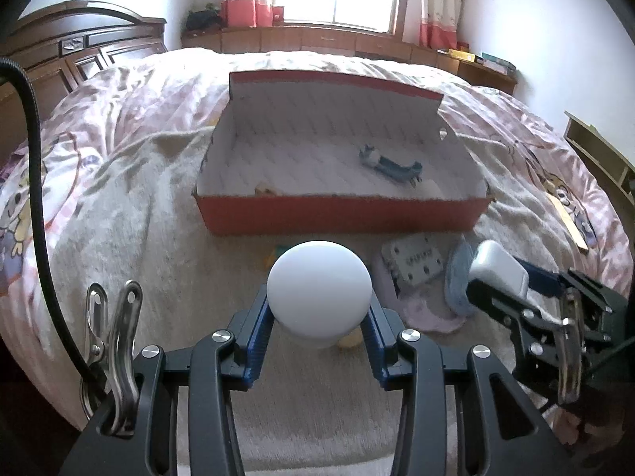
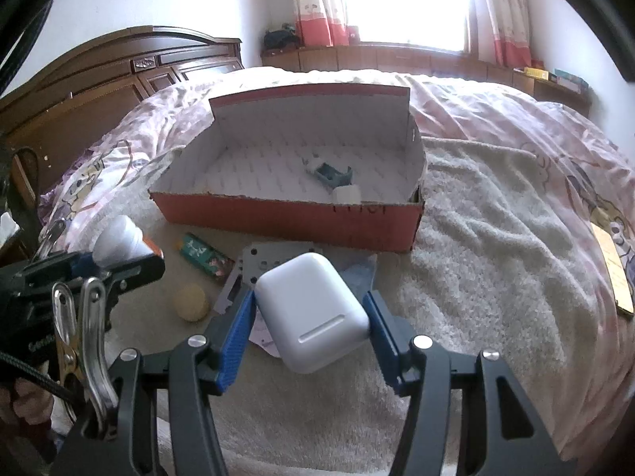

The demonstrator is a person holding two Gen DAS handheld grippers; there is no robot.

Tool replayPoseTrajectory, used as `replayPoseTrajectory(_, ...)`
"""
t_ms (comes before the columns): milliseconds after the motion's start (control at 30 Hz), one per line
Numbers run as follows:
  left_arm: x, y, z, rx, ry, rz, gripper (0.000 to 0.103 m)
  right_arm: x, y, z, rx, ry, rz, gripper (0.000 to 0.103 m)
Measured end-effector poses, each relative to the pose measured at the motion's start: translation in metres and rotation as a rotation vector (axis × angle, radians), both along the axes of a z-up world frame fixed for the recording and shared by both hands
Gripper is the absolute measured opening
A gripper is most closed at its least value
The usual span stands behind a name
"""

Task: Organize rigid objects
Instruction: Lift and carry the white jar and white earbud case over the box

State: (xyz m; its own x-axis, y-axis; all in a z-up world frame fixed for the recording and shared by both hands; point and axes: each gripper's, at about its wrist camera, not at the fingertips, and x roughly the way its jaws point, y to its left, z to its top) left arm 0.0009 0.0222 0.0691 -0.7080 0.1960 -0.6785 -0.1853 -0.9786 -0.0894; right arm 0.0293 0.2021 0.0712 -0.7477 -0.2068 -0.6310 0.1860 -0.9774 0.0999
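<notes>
My left gripper (image 1: 319, 305) is shut on a white round-topped bottle (image 1: 319, 277), held above the towel. The right wrist view shows this bottle (image 2: 119, 240) from the side, with an orange label. My right gripper (image 2: 311, 317) is shut on a white earbud case (image 2: 313, 309), its blue pads (image 2: 238, 329) pressing on both sides. The case (image 1: 498, 267) also shows at the right of the left wrist view. Ahead of both stands an open red box (image 1: 341, 220) (image 2: 285, 218) with a white inside. It holds a teal toy (image 1: 391, 164) (image 2: 329, 172) and a small white object (image 2: 347, 194).
On the cream towel (image 2: 476, 258) before the box lie a green packet (image 2: 204, 256), a yellow ball (image 2: 192, 301), a grey perforated plate (image 2: 274, 261) (image 1: 414, 260), a blue cloth (image 1: 456, 277) and a pink cloth (image 1: 428, 313). A wooden headboard (image 2: 99, 75) stands at the left.
</notes>
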Motion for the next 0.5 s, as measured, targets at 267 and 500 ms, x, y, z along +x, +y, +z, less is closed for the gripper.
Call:
replayPoseTrajectory(267, -0.011, 0.001, 0.013, -0.016, 0.023, 0.012, 0.043, -0.006, 0.002, 0.008, -0.020, 0.015, 0.006, 0.059)
replayPoseTrajectory(500, -0.024, 0.004, 0.023, -0.026, 0.042, 0.007, 0.043, -0.020, 0.004, 0.018, -0.034, 0.032, 0.012, 0.059)
